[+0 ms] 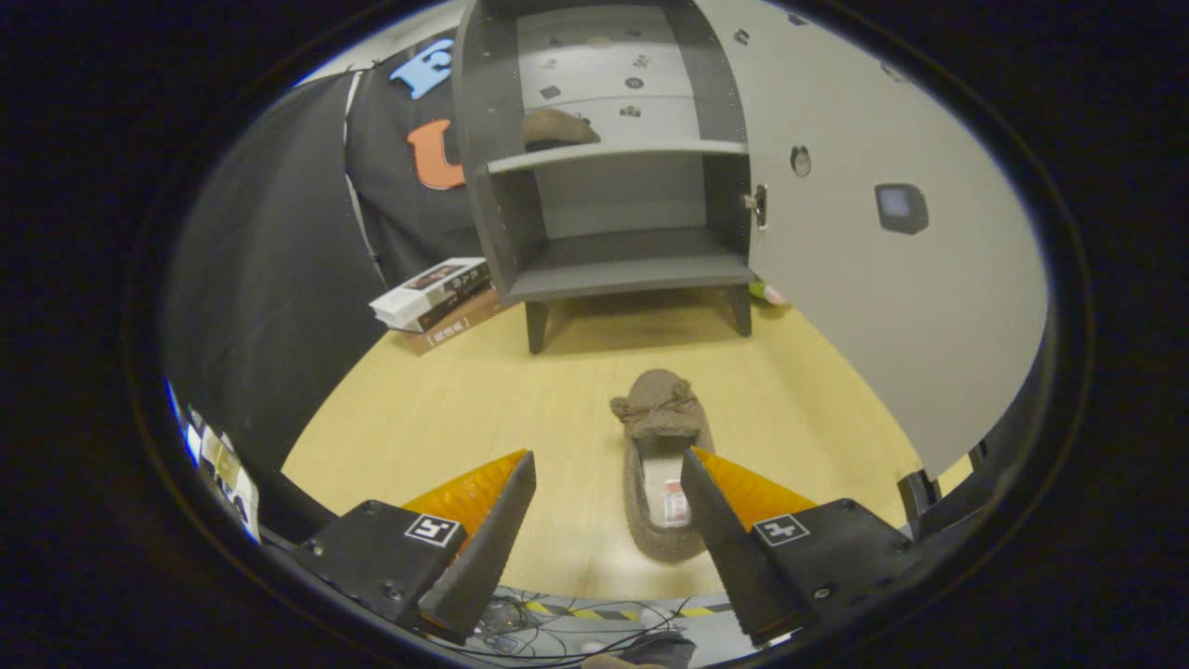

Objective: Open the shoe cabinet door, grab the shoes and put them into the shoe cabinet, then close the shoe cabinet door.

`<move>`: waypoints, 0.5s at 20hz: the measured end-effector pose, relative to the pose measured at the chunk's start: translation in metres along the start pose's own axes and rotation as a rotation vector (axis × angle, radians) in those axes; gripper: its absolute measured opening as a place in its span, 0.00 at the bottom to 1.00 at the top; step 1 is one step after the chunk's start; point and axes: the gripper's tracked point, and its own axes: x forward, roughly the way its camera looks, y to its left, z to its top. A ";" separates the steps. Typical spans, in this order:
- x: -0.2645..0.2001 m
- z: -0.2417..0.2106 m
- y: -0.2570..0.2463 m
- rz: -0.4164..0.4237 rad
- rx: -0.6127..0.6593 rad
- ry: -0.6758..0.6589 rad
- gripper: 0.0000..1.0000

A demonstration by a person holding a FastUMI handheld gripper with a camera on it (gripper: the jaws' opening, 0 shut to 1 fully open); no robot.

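Observation:
A grey shoe cabinet [604, 186] stands beyond the fingers, its door [882, 251] swung wide open to the right. One brown fuzzy slipper [557, 128] rests on the cabinet's upper shelf [618, 151]; the lower shelf [632, 265] is bare. A second brown slipper [661, 465] with a bow lies on the wooden tabletop, toe toward the cabinet, heel toward me. My gripper [608, 465] is open above the table, and the slipper lies between the fingers, close against the right finger [715, 520]. Neither finger presses on it.
A stack of books [437, 297] lies left of the cabinet's legs. A small green and pink object [766, 295] peeks out behind the cabinet's right leg. Cables [557, 632] run below the table's near edge [594, 595]. Black cloth hangs at the left.

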 end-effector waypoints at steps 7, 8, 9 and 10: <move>0.083 -0.014 -0.008 -0.001 0.101 0.128 0.99; 0.090 -0.014 -0.008 0.000 0.094 0.144 0.99; 0.098 -0.013 -0.008 0.003 0.086 0.152 0.99; 0.108 -0.008 -0.008 0.002 0.083 0.152 0.99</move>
